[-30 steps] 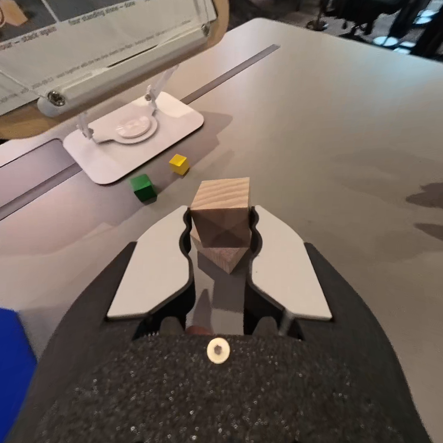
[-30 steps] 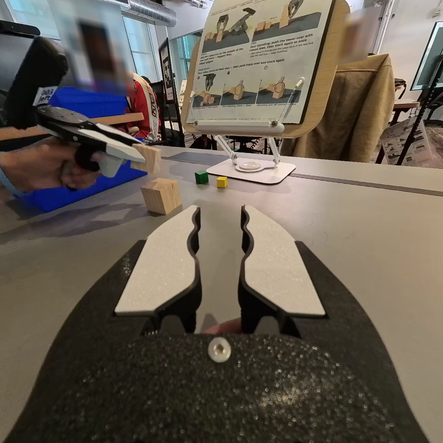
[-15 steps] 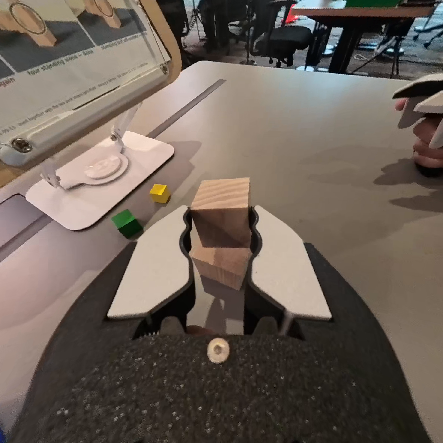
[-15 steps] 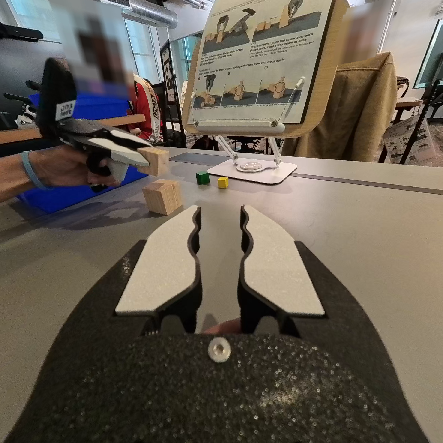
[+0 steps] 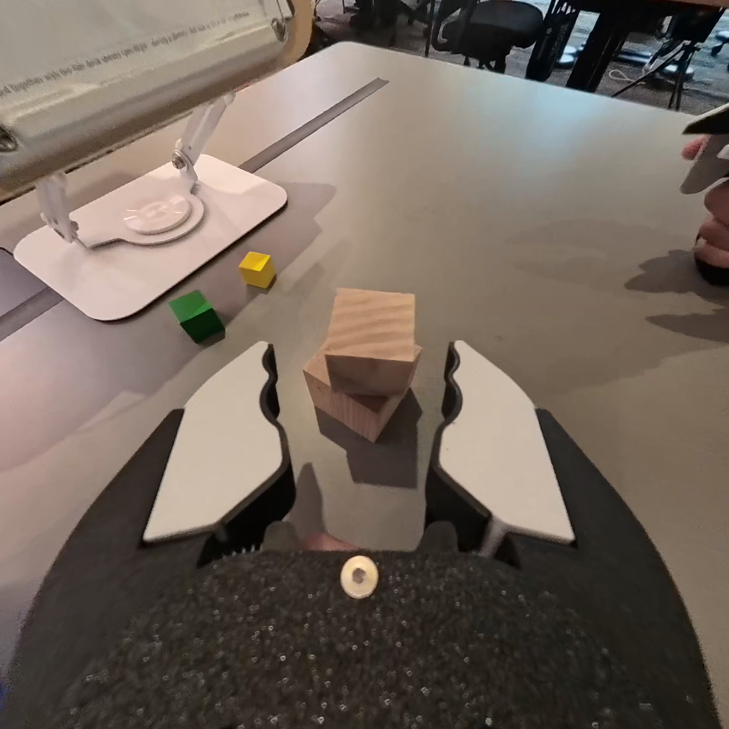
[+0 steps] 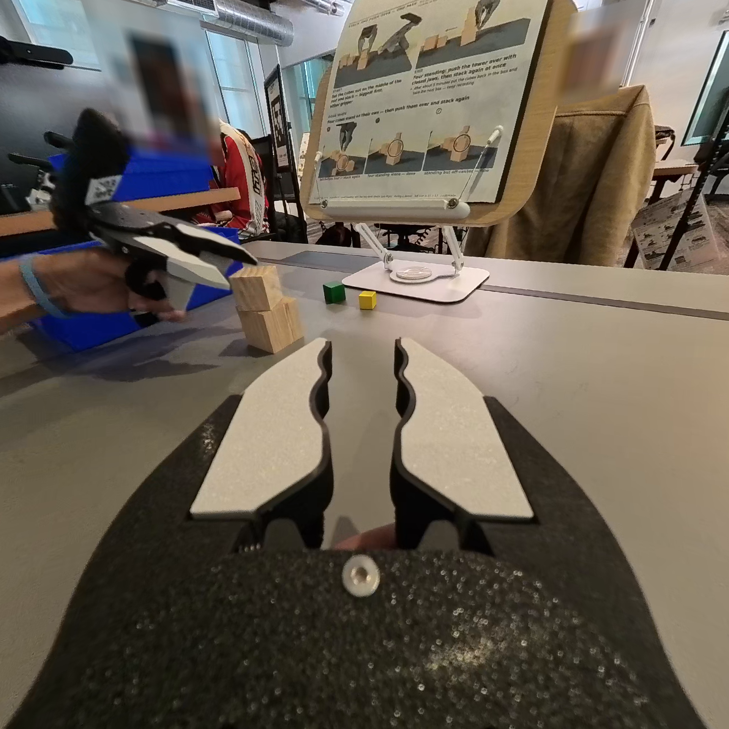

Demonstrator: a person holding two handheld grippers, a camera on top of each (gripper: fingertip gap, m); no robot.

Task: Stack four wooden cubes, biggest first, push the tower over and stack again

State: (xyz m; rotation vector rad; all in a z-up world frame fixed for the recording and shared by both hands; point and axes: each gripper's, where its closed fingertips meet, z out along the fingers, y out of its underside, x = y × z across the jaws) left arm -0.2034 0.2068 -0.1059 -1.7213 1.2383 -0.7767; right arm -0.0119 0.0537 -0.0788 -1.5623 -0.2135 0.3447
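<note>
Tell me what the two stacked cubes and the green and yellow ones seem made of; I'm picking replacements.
Stacked cubes: bare, unvarnished light wood, going by the wavy grain and matte faces. Green cube and yellow cube: evenly painted, faintly glossy; probably wood underneath, though no grain shows.

Two stacked cubes: upper cube (image 5: 371, 339) pale tan wood, wavy grain lines on top; lower cube (image 5: 355, 410) same light wood, straight grain on side. Green cube (image 5: 196, 315) deep glossy green. Yellow cube (image 5: 257, 269) bright yellow. Counter (image 5: 493, 189) matte grey, darker grey strip across. Stand base (image 5: 154, 232) white. Left gripper (image 5: 361, 355) grey plates, black speckled body. Right gripper (image 6: 363, 347) same colours. Blue bin (image 6: 118, 315) saturated blue. Board (image 6: 426, 106) light wood rim. Coat (image 6: 584, 177) tan.
</note>
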